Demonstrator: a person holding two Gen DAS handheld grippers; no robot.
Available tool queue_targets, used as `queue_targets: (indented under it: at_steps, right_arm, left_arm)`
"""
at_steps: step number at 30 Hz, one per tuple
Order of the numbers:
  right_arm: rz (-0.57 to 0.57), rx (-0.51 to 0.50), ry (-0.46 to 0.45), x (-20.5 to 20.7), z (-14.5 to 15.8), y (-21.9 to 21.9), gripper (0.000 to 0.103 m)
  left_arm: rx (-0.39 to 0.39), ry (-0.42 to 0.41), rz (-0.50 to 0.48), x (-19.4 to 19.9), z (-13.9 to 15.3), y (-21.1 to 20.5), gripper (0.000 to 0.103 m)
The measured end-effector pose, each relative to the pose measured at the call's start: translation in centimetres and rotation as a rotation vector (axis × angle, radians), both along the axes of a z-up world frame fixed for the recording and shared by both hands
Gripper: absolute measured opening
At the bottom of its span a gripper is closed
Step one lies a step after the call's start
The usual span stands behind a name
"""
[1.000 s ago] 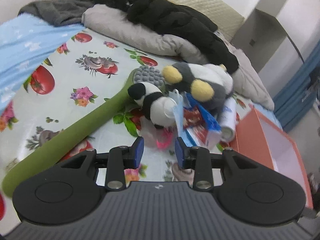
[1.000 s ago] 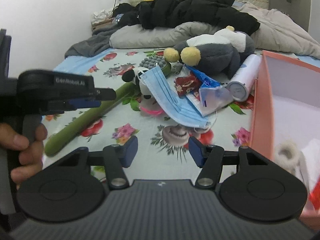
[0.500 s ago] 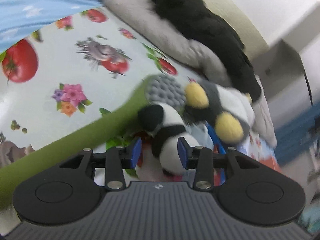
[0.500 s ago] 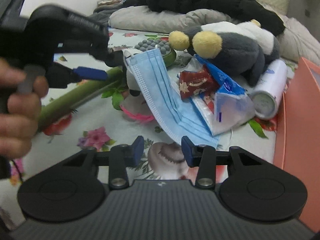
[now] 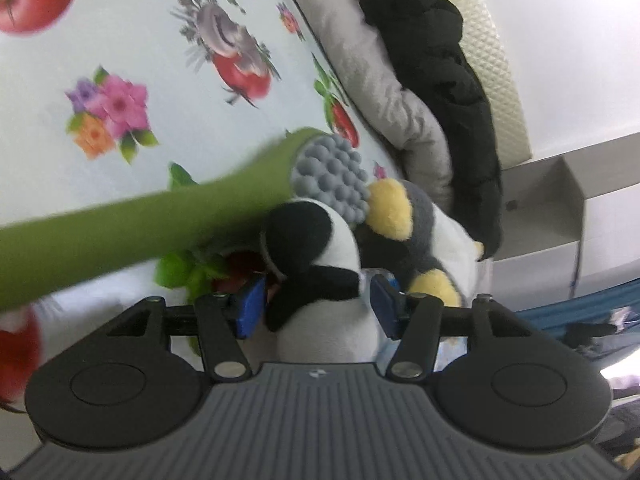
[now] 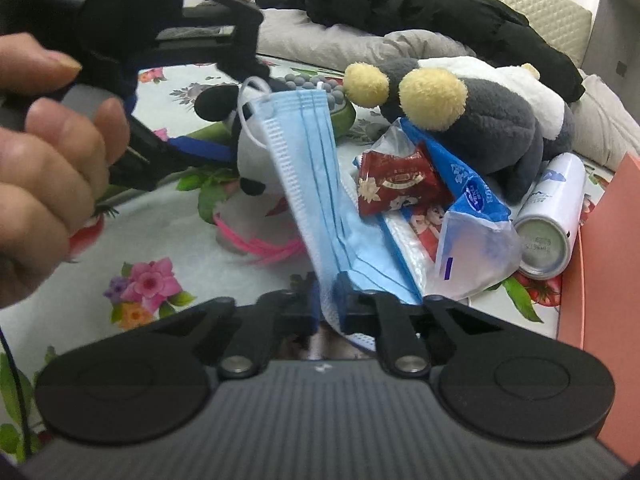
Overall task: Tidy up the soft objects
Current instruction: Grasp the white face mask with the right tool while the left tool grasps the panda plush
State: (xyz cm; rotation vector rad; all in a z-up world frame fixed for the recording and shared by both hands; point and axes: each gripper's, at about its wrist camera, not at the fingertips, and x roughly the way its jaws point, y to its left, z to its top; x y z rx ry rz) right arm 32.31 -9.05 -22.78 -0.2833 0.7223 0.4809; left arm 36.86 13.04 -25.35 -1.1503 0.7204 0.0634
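Panda plush (image 5: 320, 280), black and white, lies on the fruit-and-flower printed sheet (image 5: 132, 40) in a heap of small items, its body between the two blue pads of the left gripper (image 5: 316, 312). The pads stand apart on either side of the toy; whether they already press into it cannot be told from the blurred left wrist view. To the left of the panda runs a long green plush stem (image 5: 120, 232), ending in a head of grey beads (image 5: 332, 176) that touches the panda's top. In the right wrist view, the person's left hand (image 6: 48, 160) appears at far left, wrapped around the left gripper's handle. Right of the panda, a blue face mask (image 6: 316, 176) drapes from the toy's side down to the right gripper (image 6: 326, 300), whose fingers are closed tight on the mask's lower end. Pink cord (image 6: 260, 246) lies on the sheet beneath the mask. Further right sit a red snack packet (image 6: 396, 180) and a blue-and-clear plastic pouch (image 6: 472, 236), both touching the mask's edge. Behind them rests a grey penguin plush (image 6: 488, 120) with yellow feet. Beside it lies a white spray can (image 6: 548, 224) on its side. At far right stands the wall of an orange box (image 6: 604, 260).
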Motion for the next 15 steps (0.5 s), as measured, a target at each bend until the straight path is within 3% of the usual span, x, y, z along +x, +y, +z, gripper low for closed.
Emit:
queue_targets:
  at_steps: [7,15]
  right_arm:
    - [-0.036,0.04,-0.011,-0.3,1.5,-1.3,0.003]
    - [-0.047,0.081,-0.07,-2.8,5.3,-2.3,0.003]
  left_arm:
    - [0.046,-0.018,-0.012,-0.6,1.0,-0.1,0.053]
    - [0.145,-0.077,-0.06,-3.7,5.5,-0.5,0.052]
